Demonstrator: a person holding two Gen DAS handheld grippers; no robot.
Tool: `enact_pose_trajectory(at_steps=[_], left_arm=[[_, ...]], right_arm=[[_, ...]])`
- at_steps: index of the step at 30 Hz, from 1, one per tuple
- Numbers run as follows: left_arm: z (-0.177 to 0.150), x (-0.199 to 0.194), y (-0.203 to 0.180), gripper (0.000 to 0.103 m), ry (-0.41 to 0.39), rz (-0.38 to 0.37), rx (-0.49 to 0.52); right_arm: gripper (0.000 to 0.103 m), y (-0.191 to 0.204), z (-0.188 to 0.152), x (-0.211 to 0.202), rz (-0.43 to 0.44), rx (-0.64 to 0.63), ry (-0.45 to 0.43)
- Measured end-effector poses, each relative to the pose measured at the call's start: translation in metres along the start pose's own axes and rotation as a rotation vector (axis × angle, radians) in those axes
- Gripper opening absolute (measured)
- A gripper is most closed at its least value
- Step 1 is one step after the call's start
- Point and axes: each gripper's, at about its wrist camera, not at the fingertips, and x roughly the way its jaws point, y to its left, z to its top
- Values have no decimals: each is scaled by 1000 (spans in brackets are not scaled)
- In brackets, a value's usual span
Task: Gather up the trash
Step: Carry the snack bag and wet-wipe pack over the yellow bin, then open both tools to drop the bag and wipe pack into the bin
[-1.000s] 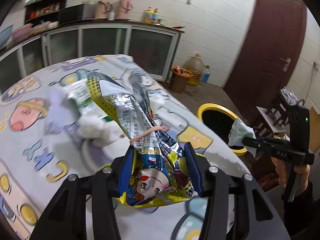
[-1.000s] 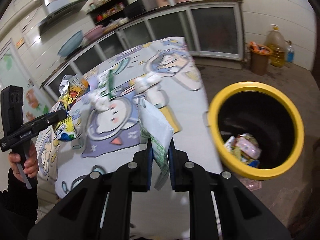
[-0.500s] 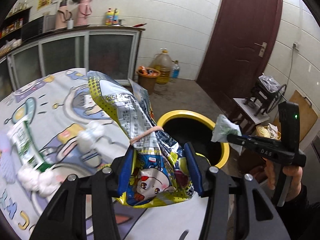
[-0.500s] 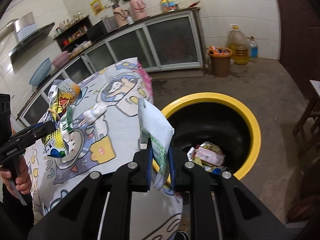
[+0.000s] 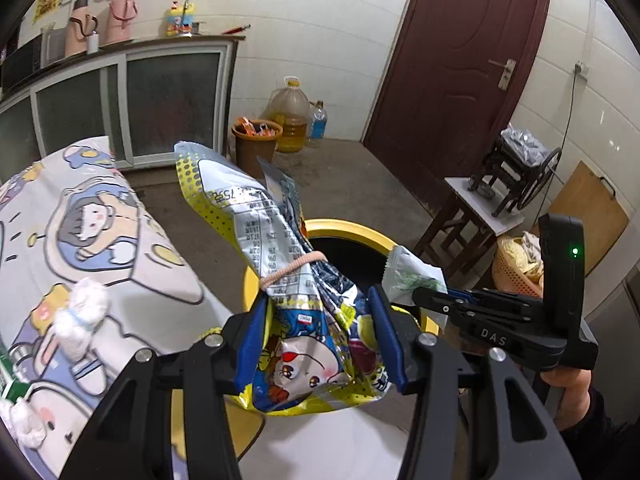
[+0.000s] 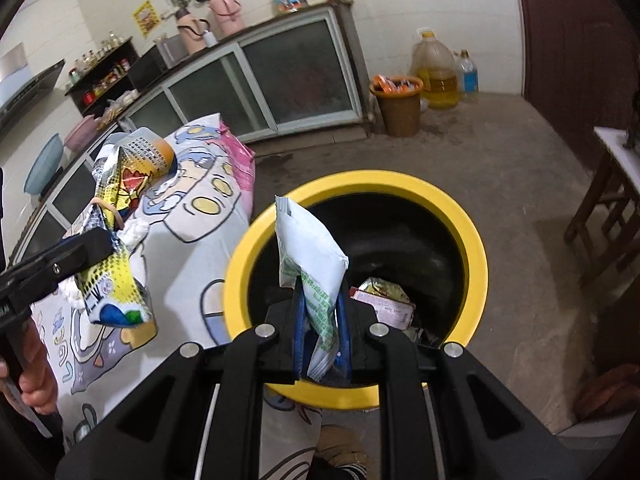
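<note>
Right gripper (image 6: 322, 320) pinches a white packet (image 6: 308, 248) over the bin (image 6: 476, 248); release once probably clear of the rim, then the left gripper's (image 5: 320, 340) snack bag (image 5: 280, 280).

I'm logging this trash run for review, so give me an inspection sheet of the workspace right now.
Surface: table under a cartoon-print cloth.
Job's things: yellow snack bag tied with a rubber band; white-green packet; yellow-rimmed bin on the floor, wrappers already inside.
Clutter: white tissue wads on the cloth.
Grippers: left gripper shut on the snack bag beside the bin; right gripper shut on the packet above the bin's opening.
Cables: one cord down the wall by the socket.
Surroundings: cabinets, brown door, oil jug, small brown bucket, stool.
</note>
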Motion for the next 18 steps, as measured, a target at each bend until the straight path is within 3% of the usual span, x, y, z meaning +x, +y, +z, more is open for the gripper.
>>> enact_pose_trajectory(at_steps=[14, 17, 18], left_arm=[[12, 66, -21, 49, 56, -22, 1], [10, 76, -22, 51, 68, -26, -21], [10, 78, -21, 52, 67, -24, -30]], right_arm=[[15, -32, 0, 29, -51, 60, 52], [18, -36, 2, 34, -63, 81, 60], [24, -39, 2, 36, -69, 89, 61]])
